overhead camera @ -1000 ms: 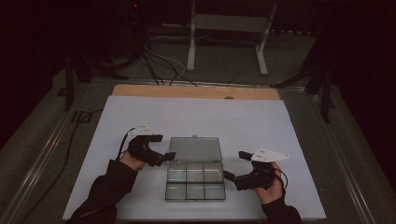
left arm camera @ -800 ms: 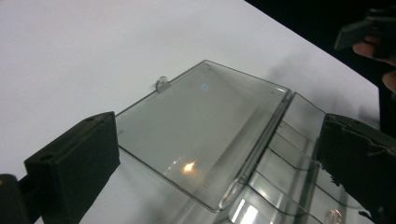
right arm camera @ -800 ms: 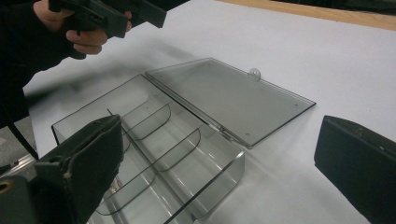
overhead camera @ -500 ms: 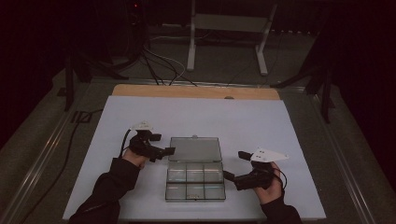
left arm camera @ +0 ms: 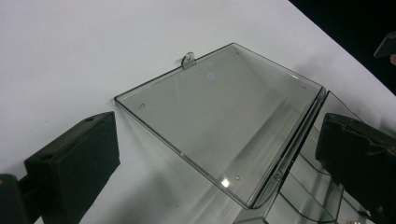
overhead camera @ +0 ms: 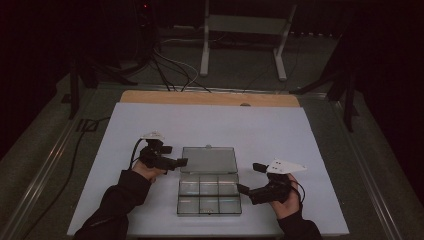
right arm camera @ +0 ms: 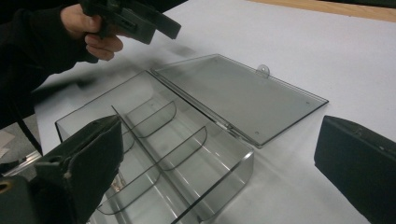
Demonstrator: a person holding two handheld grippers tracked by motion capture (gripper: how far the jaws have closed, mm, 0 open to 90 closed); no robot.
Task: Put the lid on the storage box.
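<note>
A clear plastic compartment box (overhead camera: 209, 195) lies on the white table top, its tray split into several cells that look empty. Its hinged lid (overhead camera: 209, 160) is folded back flat on the far side, latch tab pointing away. My left gripper (overhead camera: 176, 162) hovers at the lid's left edge, jaws wide open; in the left gripper view the lid (left arm camera: 219, 112) lies between and beyond them. My right gripper (overhead camera: 246, 190) sits at the tray's right side, also open. In the right gripper view the tray (right arm camera: 163, 154) lies between its jaws, with the left gripper (right arm camera: 140, 21) farther off.
A white sheet (overhead camera: 260, 135) covers the table, with a bare wooden strip (overhead camera: 210, 97) along its far edge. Beyond it stand a metal frame's legs (overhead camera: 242, 45) and floor cables (overhead camera: 170, 65). Open sheet surrounds the box on all sides.
My left gripper has shifted slightly away from me beside the lid. The box, its lid and the right gripper have stayed put.
</note>
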